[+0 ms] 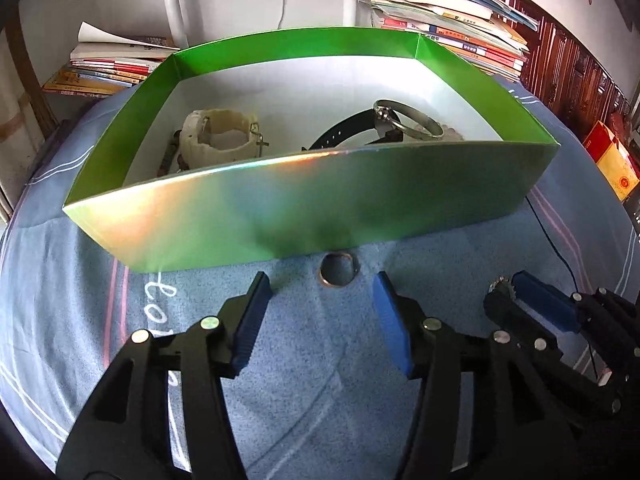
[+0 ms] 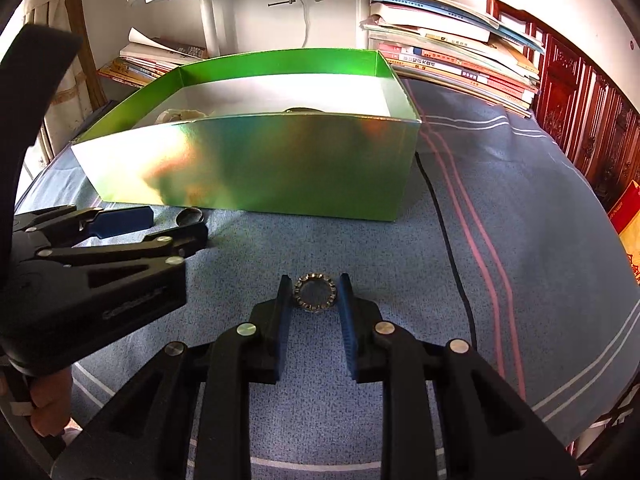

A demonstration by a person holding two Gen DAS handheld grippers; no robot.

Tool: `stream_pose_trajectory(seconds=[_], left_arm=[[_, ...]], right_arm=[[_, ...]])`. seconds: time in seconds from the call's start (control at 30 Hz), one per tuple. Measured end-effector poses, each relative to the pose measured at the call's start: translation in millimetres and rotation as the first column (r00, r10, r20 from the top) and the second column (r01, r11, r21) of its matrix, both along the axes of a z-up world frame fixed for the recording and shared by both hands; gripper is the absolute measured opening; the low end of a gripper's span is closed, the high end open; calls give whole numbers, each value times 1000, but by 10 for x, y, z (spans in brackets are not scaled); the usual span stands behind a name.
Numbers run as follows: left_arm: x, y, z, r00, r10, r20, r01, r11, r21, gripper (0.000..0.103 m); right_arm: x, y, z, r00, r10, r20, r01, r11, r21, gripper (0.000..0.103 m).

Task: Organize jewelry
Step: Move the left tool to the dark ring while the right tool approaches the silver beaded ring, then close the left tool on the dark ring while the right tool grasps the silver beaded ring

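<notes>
A green box [image 1: 280, 216] stands on the blue cloth; it also shows in the right wrist view [image 2: 256, 168]. Inside lie a cream bracelet [image 1: 218, 140], a black strap [image 1: 340, 134] and a silver bangle [image 1: 408, 120]. A plain metal ring [image 1: 337, 275] lies on the cloth against the box's front wall, between the tips of my open left gripper [image 1: 322, 284]. A toothed ring [image 2: 315, 291] lies on the cloth between the pads of my right gripper [image 2: 314, 294], which stands close around it. The toothed ring [image 1: 499, 285] also shows in the left wrist view.
Stacks of books [image 2: 452, 56] lie behind the box at right, and more books [image 1: 112, 68] at left. A black cable [image 2: 452, 248] runs across the cloth right of the box. A red packet [image 1: 612, 164] lies at the far right. A white lamp post [image 2: 210, 20] stands behind.
</notes>
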State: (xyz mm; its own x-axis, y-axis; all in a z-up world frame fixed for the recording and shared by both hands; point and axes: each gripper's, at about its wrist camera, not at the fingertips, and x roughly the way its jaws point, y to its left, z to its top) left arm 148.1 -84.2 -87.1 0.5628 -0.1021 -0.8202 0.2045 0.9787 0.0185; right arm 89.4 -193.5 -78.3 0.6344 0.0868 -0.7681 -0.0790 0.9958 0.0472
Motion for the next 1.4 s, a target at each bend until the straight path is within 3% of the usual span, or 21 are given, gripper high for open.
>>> stream_pose_trajectory(seconds=[0.1,0.23,0.83,0.9,0.97,1.17,1.3,1.37,1.4], left_arm=[[29,-45,6,1000,16,15,-16,1000,-4,45],[-24,-99,2,999,-17,37,17,1000,8,20],[-497,575,-3,998,3,61,-3,1000,-13,20],[-504,609,-6,998,18,63,-16,1000,-22,24],[-509,619,-12,998,24,65,-23,1000,-21,37],[-557,647,-17,997,32,70,-31,999,-16,43],[-554,624,-20,996,36,80,-35,999,-9,40],[-560,597,-22,995,30,91,-30,1000,-5,33],[-558,585,-23,995,28,95,-28,1000,-3,31]], right_arm=[[3,2,-5,1000,-3,9,3,1000,0,28],[-10,-17,-5,1000,-2,11,2,1000,9,21],[-77,113,7,1000,18,1,-18,1000,13,22],[-80,111,4,1000,26,-1,-26,999,22,31],[-93,117,3,1000,26,-1,-26,1000,16,36],[-117,106,-8,1000,15,8,-15,1000,3,36],[-114,103,-19,1000,2,19,-2,1000,-3,36],[-117,101,-22,1000,2,23,-2,1000,-7,35],[-120,97,-21,1000,4,25,-3,1000,-4,29]])
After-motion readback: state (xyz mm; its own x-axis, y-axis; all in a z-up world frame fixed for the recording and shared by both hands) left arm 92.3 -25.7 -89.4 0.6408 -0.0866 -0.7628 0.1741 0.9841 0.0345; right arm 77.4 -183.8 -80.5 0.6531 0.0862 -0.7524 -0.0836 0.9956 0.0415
